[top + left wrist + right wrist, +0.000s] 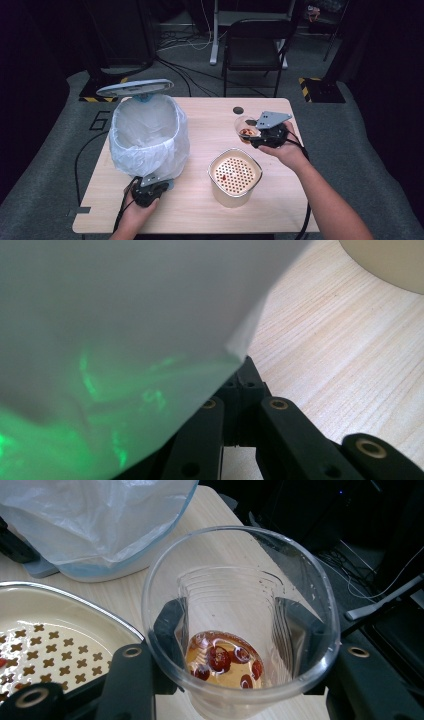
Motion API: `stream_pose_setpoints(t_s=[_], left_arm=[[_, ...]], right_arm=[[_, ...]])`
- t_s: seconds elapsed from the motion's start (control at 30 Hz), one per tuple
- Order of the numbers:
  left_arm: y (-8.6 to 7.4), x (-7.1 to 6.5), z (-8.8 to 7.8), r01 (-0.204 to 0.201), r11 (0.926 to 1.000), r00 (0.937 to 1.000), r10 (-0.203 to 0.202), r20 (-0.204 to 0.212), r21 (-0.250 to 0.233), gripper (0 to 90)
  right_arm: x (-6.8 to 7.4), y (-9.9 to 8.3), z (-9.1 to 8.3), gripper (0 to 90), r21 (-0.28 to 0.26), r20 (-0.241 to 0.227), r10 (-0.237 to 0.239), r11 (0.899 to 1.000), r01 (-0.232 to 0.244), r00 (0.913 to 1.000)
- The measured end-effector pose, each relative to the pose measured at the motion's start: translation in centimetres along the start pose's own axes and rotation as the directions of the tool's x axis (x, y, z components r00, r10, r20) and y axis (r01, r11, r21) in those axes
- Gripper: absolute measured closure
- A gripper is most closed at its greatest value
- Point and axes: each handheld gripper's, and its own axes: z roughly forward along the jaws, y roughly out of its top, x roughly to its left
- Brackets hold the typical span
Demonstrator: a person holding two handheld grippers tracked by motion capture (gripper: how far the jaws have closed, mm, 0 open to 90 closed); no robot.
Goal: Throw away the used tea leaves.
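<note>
Right gripper [257,136] at the far right part of the wooden table [200,210], held up in the person's right hand [287,150]. Jaws closed around a clear plastic cup [240,625], one jaw on each side of its wall, seen through the plastic in the right gripper view. Cup upright, with a little amber liquid and some small red pieces [220,660] at the bottom. Cup just beyond and to the right of a cream container [235,180] topped with a perforated strainer [234,174]; a few red bits on the strainer.

Left gripper [150,192] low at the near left, against the base of a bin lined with a white bag [147,132], lid [135,87] raised. Jaws [no gap visible] drawn together in the left gripper view, tips under the edge of the bag [125,315]; could not tell whether pinching the plastic
</note>
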Motion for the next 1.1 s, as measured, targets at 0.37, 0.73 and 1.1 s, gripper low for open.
stream_pose_setpoints(t_s=[0.37,0.73,1.1], left_arm=[[0.0,0.0,0.0,0.000,1.0000,1.0000,0.000,0.000,-0.001,90.0],[0.0,0.0,0.0,0.001,1.0000,1.0000,-0.001,0.000,0.000,90.0],[0.0,0.0,0.0,-0.004,1.0000,1.0000,0.004,0.002,0.003,90.0]], right_arm=[[1.4,0.4,-0.1,49.1,0.022,0.011,-0.143,0.989,0.143,0.9896],[2.5,1.1,-0.5,49.3,0.029,0.013,-0.254,0.967,0.253,0.9672],[3.1,1.2,-1.1,49.3,0.022,0.014,-0.345,0.938,0.345,0.9385]])
